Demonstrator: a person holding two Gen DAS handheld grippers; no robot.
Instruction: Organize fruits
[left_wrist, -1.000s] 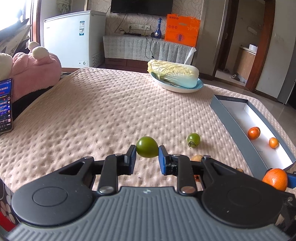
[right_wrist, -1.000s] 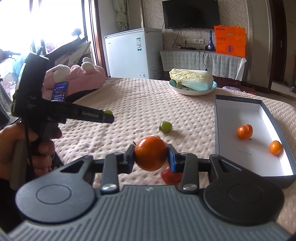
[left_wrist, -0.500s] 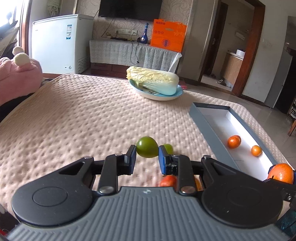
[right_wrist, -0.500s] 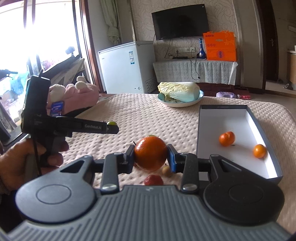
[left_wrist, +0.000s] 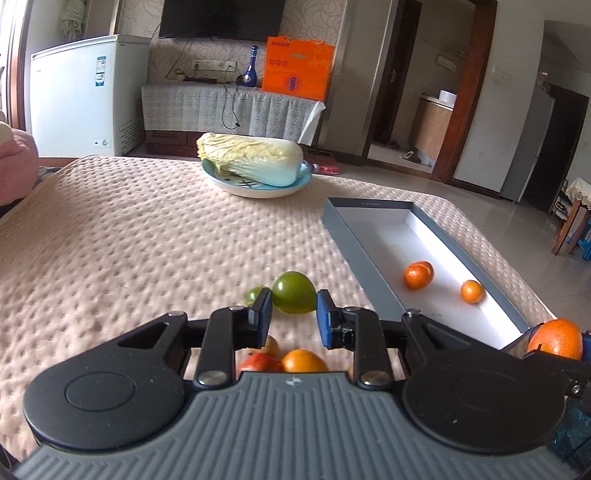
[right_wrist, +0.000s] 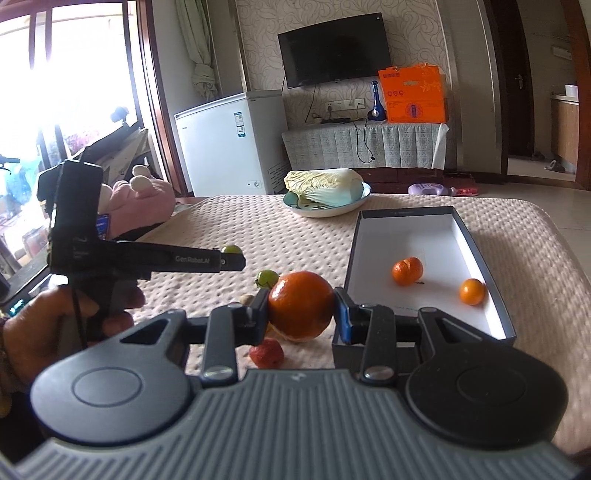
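Fruits are split between the two grippers, a box and the bench. The left gripper (left_wrist: 294, 312) pinches a green fruit (left_wrist: 293, 291) between its blue-padded fingers (left_wrist: 325, 322), held above the quilted bench cover (left_wrist: 129, 240). The right gripper (right_wrist: 301, 315) pinches a big orange (right_wrist: 301, 304) the same way; that orange also shows at the right edge of the left wrist view (left_wrist: 556, 338). In the right wrist view the left gripper (right_wrist: 231, 258) reaches in from the left, gripped by a hand (right_wrist: 55, 325), with its green fruit just visible at the tip (right_wrist: 231, 249).

On the bench below the grippers lie loose fruits: a small green tomato (right_wrist: 267, 277), a red fruit (right_wrist: 266, 353), another orange (left_wrist: 303, 361) and a pale fruit partly hidden behind the left gripper's fingers (left_wrist: 271, 345).

To the right lies an open grey box (right_wrist: 476, 236) with a white inside. It holds two fruits well apart from each other: a mandarin (right_wrist: 407, 270) and a smaller orange (right_wrist: 471, 291) near the right wall.

At the far side of the bench a blue-rimmed plate (left_wrist: 255, 186) carries a cabbage (left_wrist: 251, 158) lying on its side. A pink plush toy (right_wrist: 140, 199) sits at the left edge. Behind stand a white freezer (right_wrist: 229, 144), a covered sideboard (right_wrist: 365, 144) with an orange bag (right_wrist: 413, 94) and a blue bottle (right_wrist: 376, 103), and a wall television (right_wrist: 334, 55).
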